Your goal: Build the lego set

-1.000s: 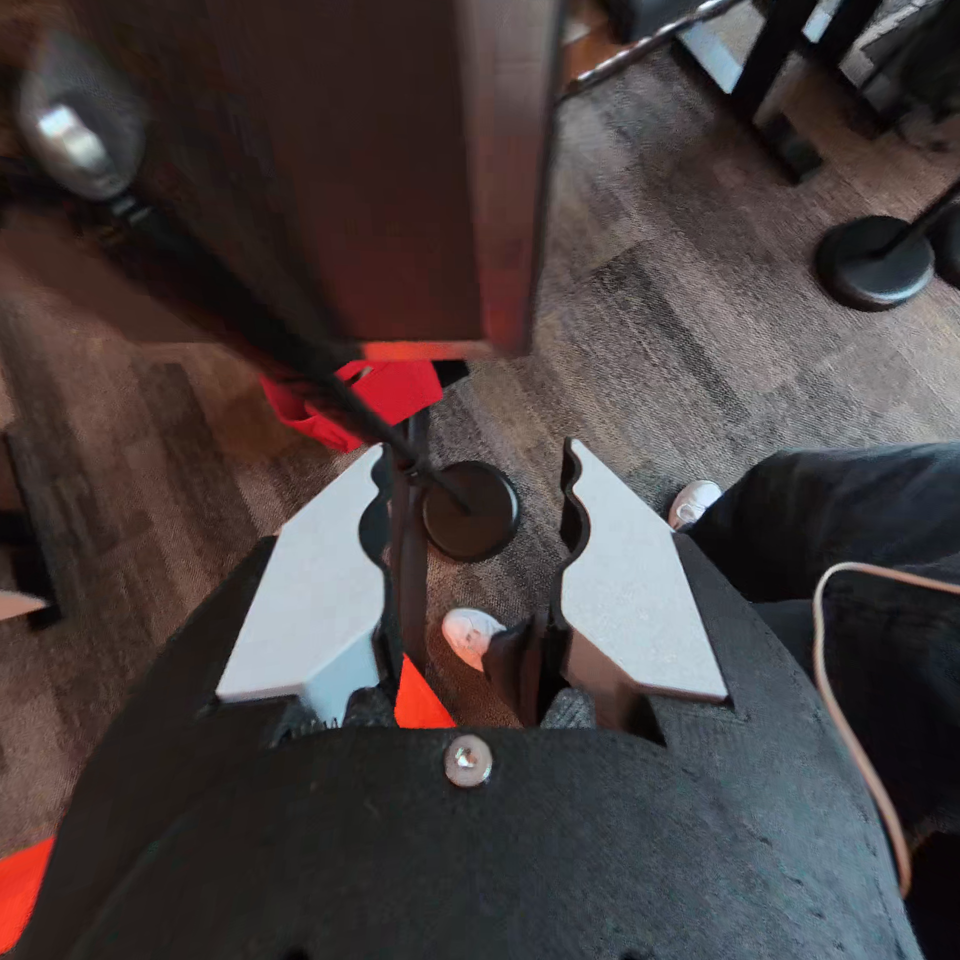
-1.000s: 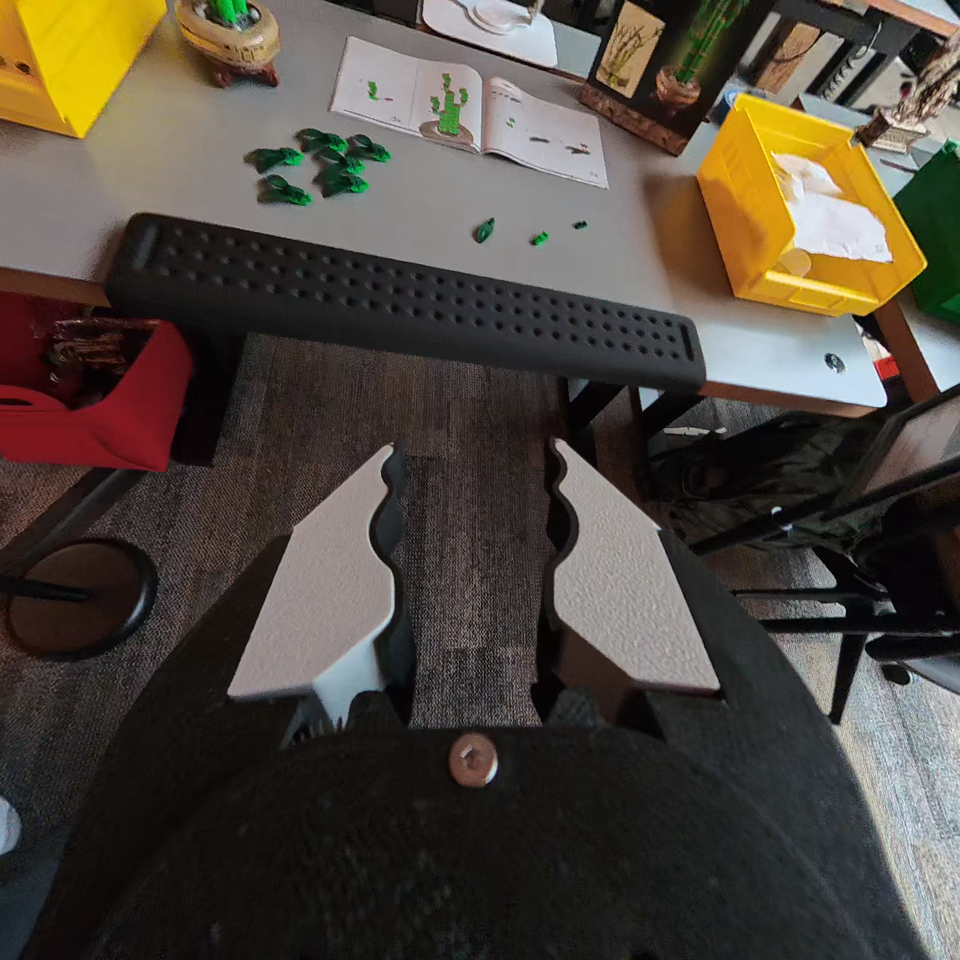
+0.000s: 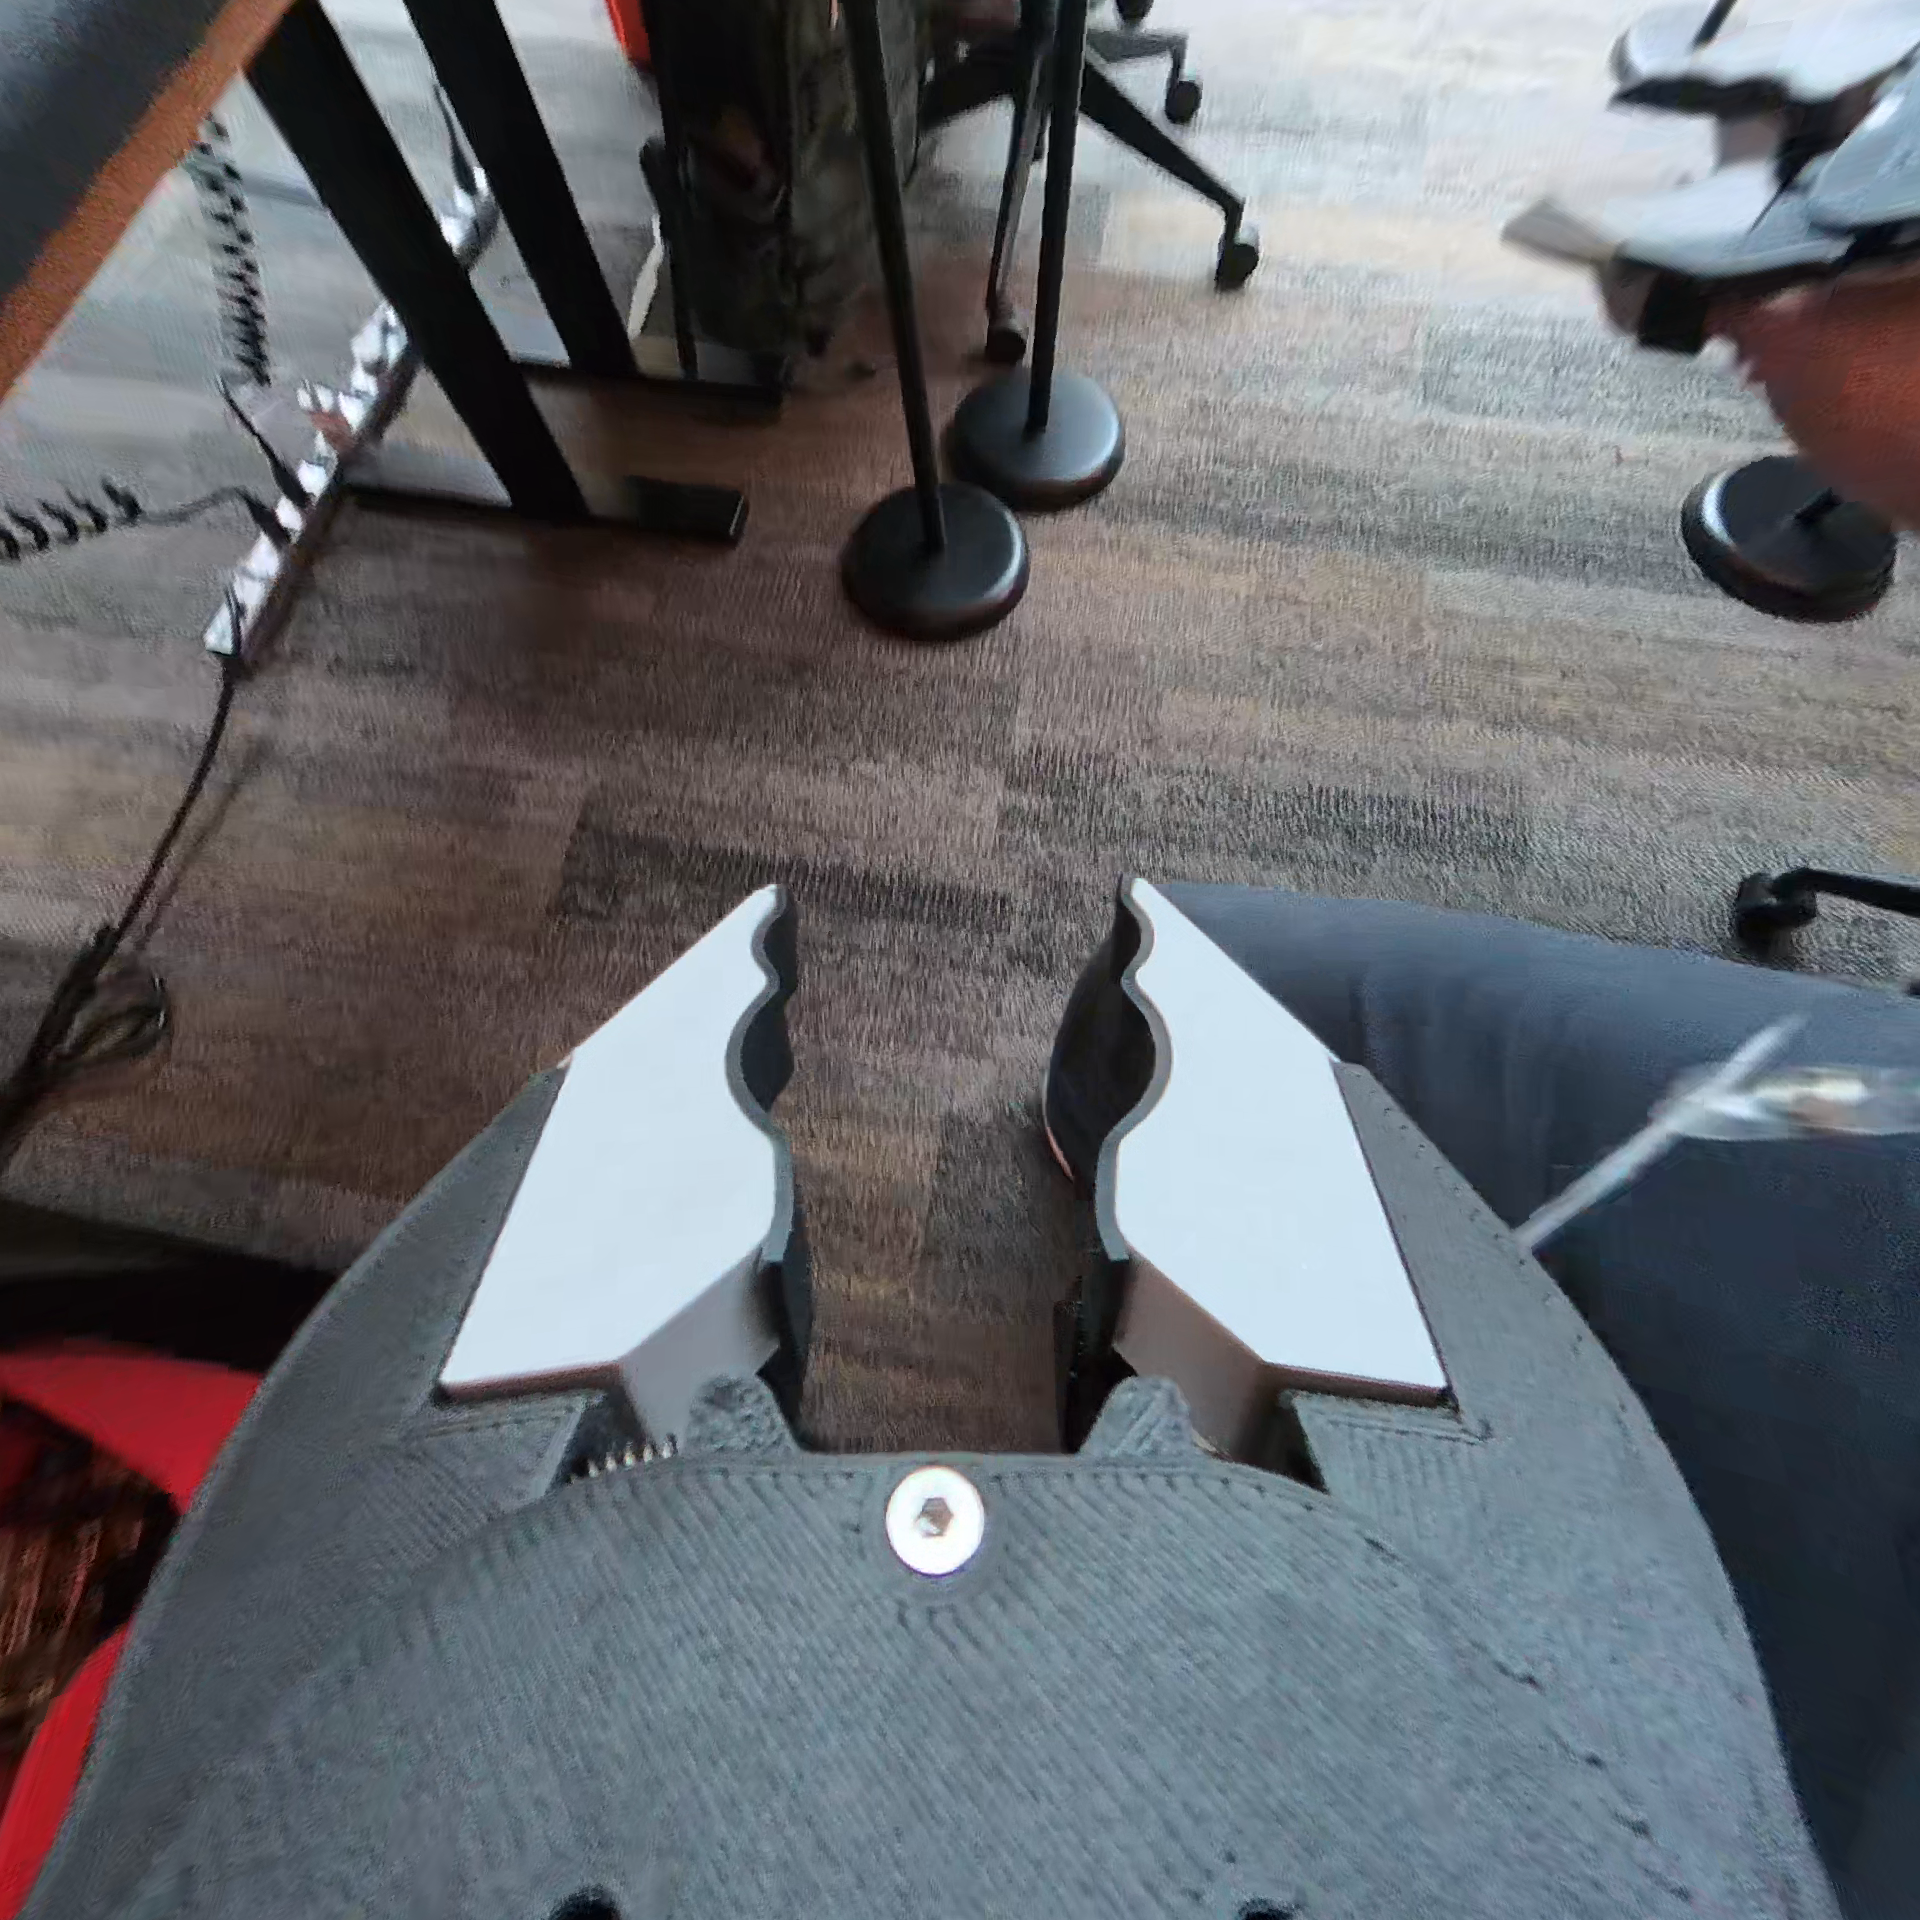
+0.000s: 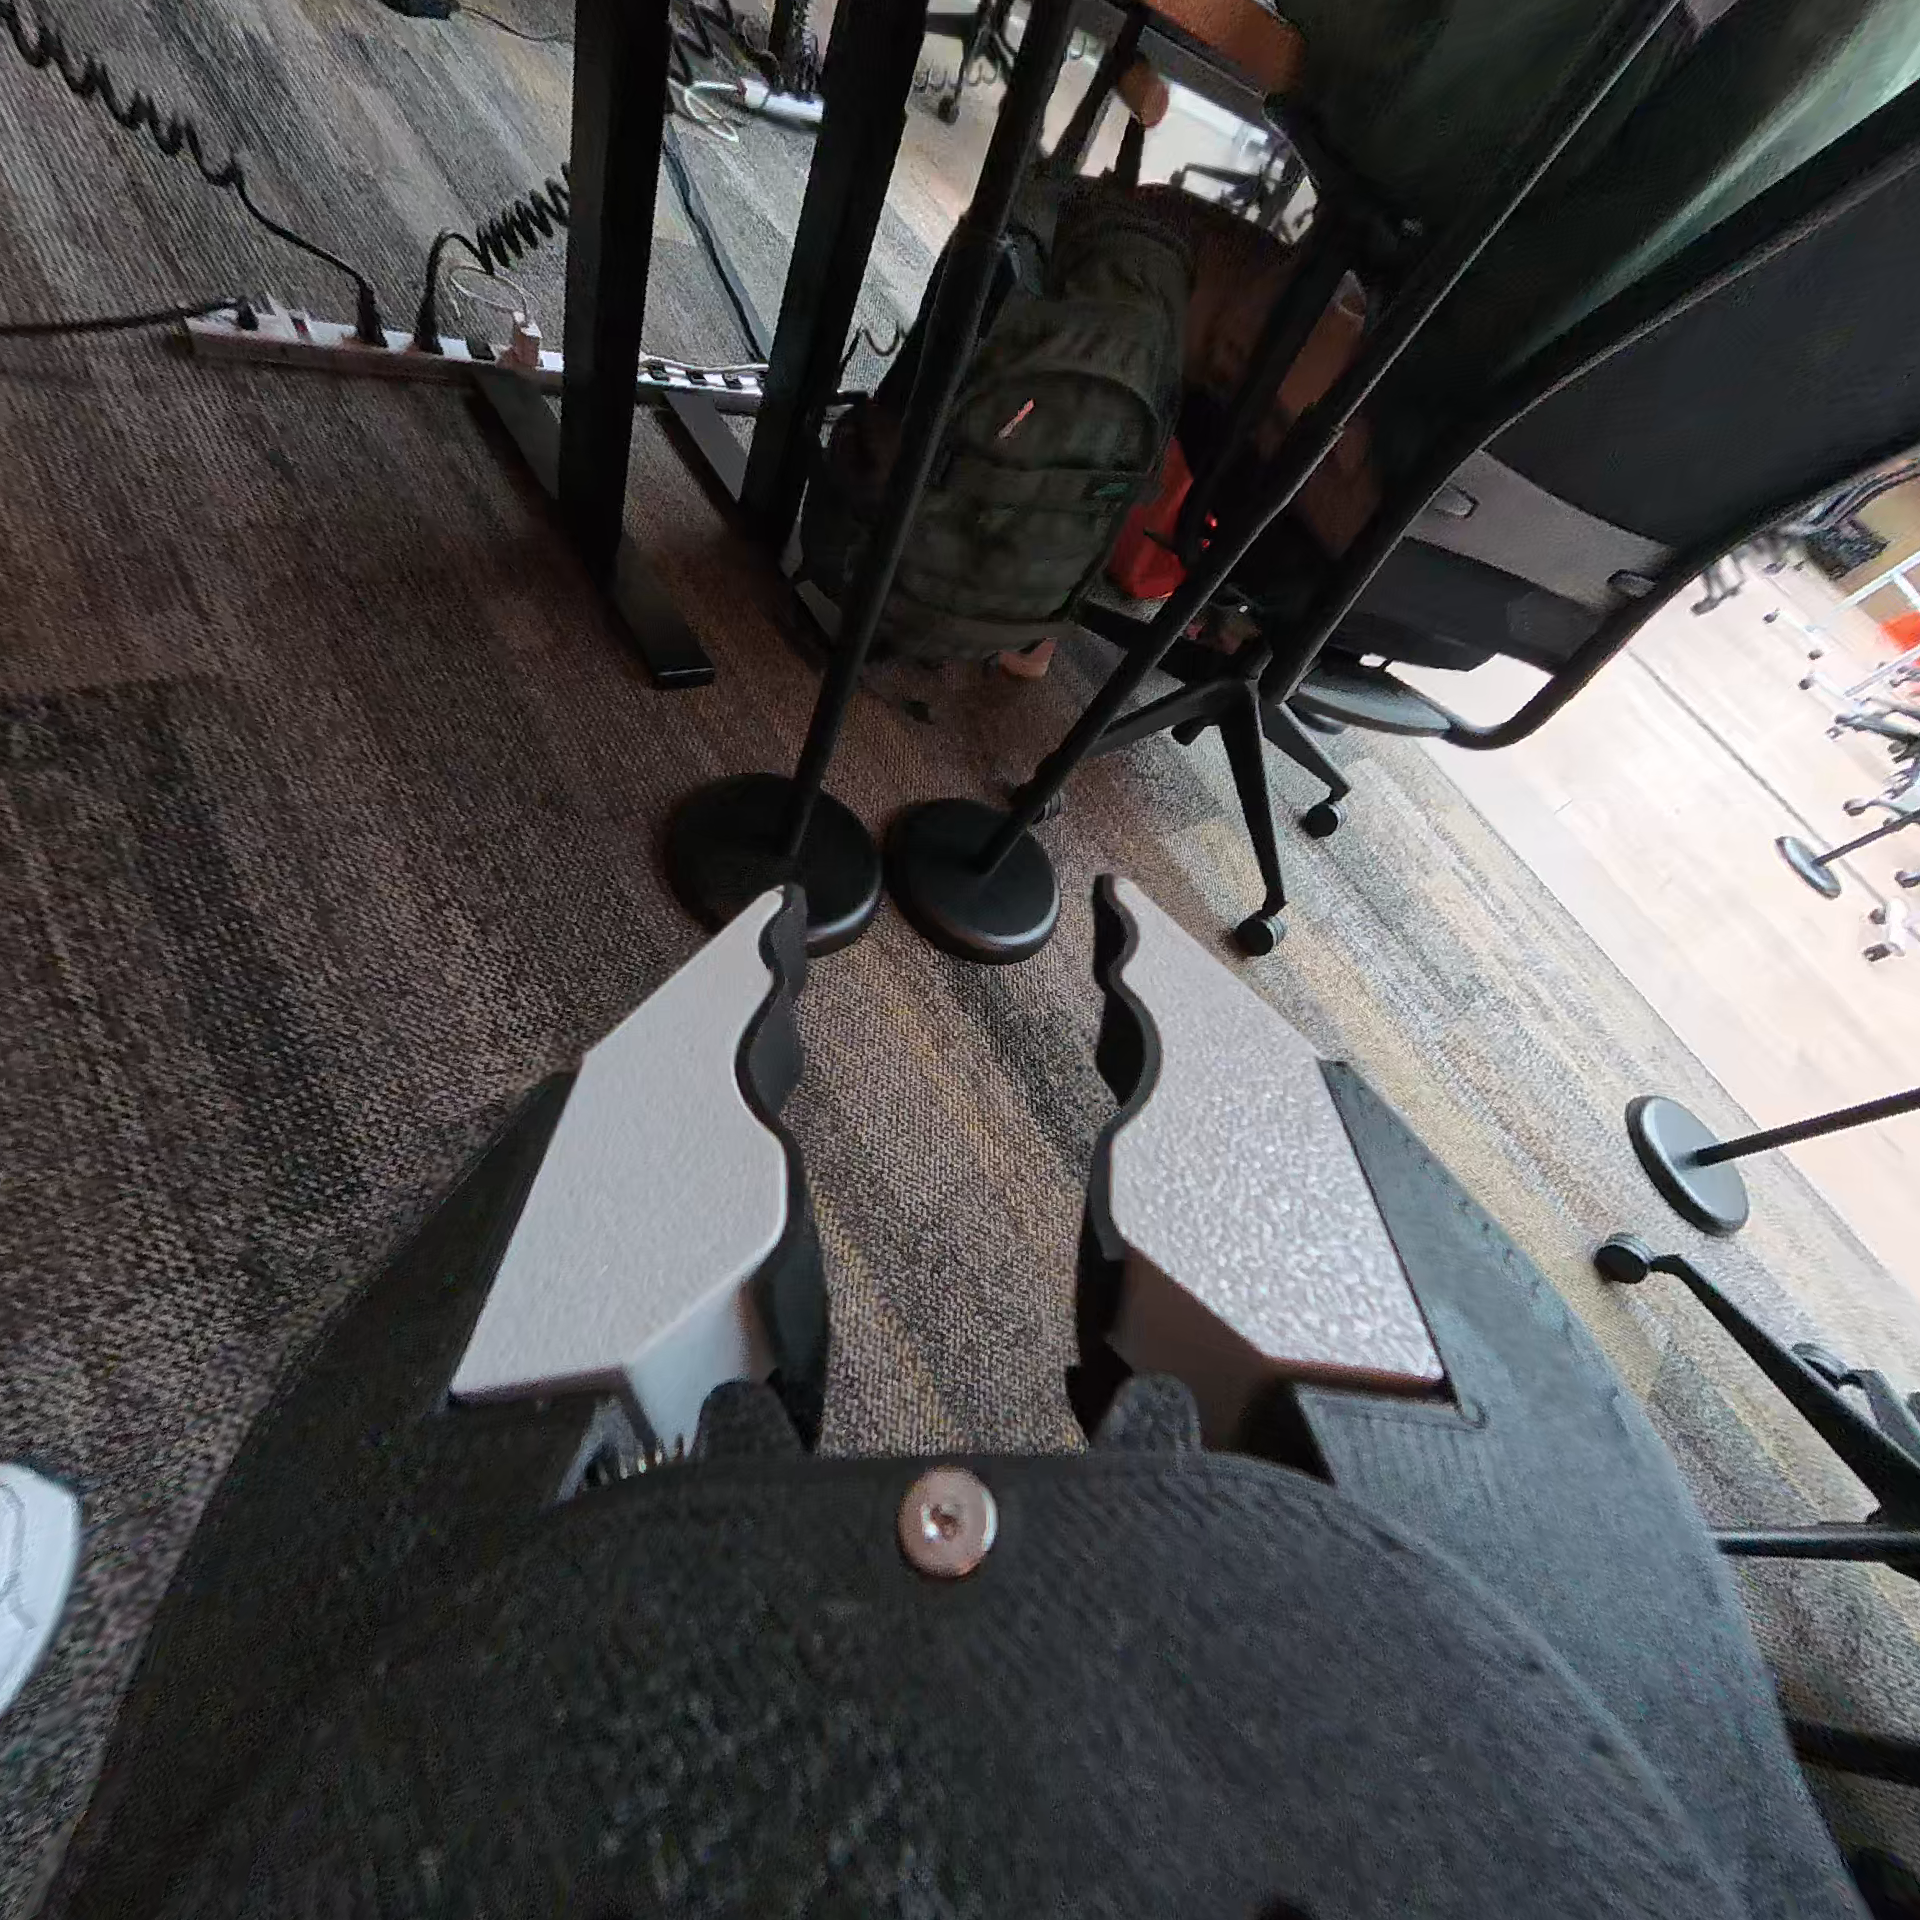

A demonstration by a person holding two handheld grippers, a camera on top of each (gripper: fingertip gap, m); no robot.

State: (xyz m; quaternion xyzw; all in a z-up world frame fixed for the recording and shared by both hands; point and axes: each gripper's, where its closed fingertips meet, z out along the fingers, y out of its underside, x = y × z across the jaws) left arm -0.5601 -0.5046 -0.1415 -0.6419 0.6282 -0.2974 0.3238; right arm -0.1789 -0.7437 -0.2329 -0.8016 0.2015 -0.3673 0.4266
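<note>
In the left wrist view, the left gripper (image 3: 951, 914) points down at the grey-brown carpet (image 3: 1247, 727), its fingers spread apart with nothing between them. A dark trouser leg (image 3: 1558, 1091) lies just beside the right finger. Ahead stand two round black stand bases (image 3: 935, 566), close together, with black bench legs (image 3: 457, 291) and a white power strip (image 3: 301, 457) to the left. The right gripper (image 3: 1766, 197) shows blurred at the upper right edge. No lego parts appear here.

In the right wrist view, the right gripper (image 4: 945, 899) also hangs over the carpet (image 4: 312, 727), fingers apart and empty. Its left fingertip overlaps one of two stand bases (image 4: 977, 883). Beyond them a green backpack (image 4: 1039, 468) leans under the bench, beside an office chair (image 4: 1351, 707). A white shoe (image 4: 31, 1558) sits at the left edge. The lego set is out of sight in both views.
</note>
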